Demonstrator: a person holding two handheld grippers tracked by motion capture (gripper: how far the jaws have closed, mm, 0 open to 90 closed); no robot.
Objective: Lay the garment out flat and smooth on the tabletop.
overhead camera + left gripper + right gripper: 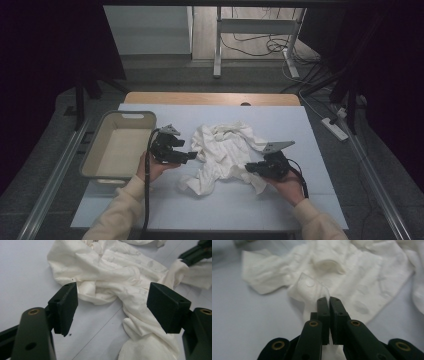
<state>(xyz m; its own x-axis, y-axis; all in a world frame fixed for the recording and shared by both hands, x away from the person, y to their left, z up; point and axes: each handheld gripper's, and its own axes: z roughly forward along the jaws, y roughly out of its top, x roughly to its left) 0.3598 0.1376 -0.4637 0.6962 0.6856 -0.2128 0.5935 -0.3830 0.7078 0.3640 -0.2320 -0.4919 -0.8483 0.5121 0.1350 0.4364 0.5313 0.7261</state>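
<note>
The right gripper is clenched on a fold of the white cloth at its near right edge. The left gripper is released, its jaws wide apart, just beside the cloth's left edge. The cloth lies crumpled on the table, to the right of the grey basket. It looks light, soft and limp, so it will sag; an edge or corner seems the best place to take hold.

No readable text, label, brand, number or sign anywhere: none on the crumpled white cloth garment, none on the pale grey plastic basket, none on the light blue bench.
</note>
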